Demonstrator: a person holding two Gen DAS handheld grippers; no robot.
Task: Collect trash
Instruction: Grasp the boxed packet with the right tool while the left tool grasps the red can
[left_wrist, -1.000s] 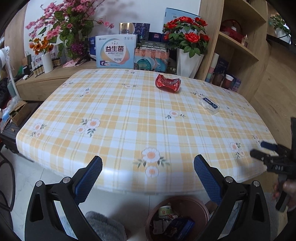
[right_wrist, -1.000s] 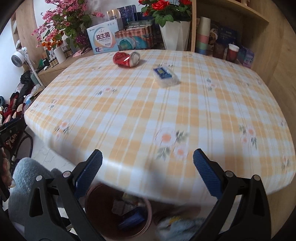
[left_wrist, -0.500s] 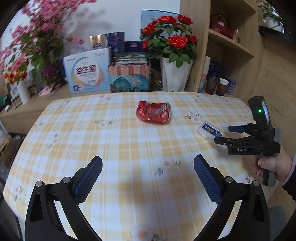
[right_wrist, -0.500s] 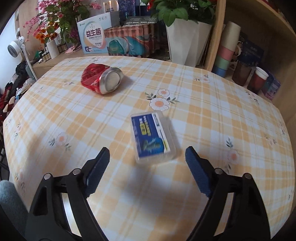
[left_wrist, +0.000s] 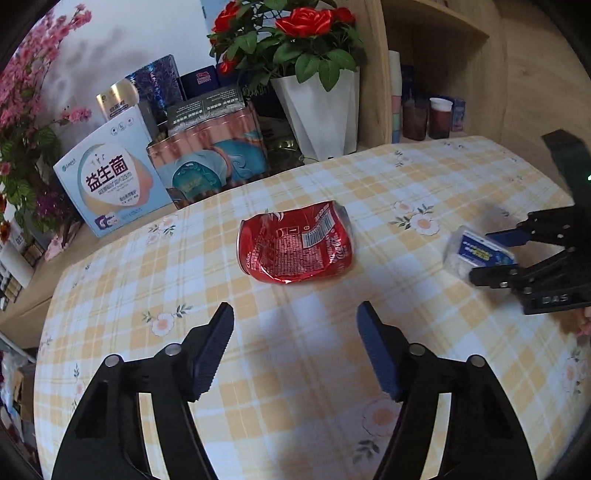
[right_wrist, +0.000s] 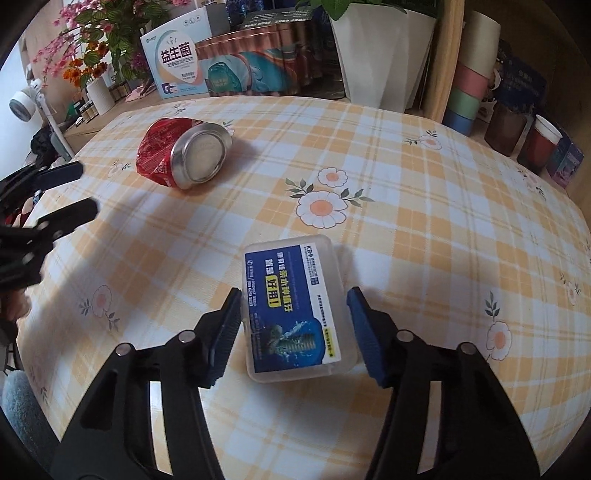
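A crushed red can (left_wrist: 295, 243) lies on its side on the yellow checked tablecloth (left_wrist: 295, 369). My left gripper (left_wrist: 294, 319) hovers just short of it, jaws closing with nothing between them; the can lies beyond the fingertips. A clear plastic box with a blue label (right_wrist: 295, 314) lies flat between the fingers of my right gripper (right_wrist: 293, 297), whose jaws are closing around it; a small gap shows at the right pad. The left wrist view shows the right gripper (left_wrist: 487, 256) at the box (left_wrist: 476, 251). The right wrist view shows the can (right_wrist: 184, 155) and the left gripper (right_wrist: 86, 188).
Behind the table stand a white pot of red roses (left_wrist: 317, 107), a pale blue carton (left_wrist: 107, 181) and a pack of cans (left_wrist: 210, 162). A wooden shelf with cups (left_wrist: 439, 118) is at the right. A white fan (right_wrist: 22, 107) stands far left.
Both grippers have moved from the table's front edge, above a bin, forward over the tablecloth: the left up to the can, the right onto the box. Both pairs of jaws have narrowed.
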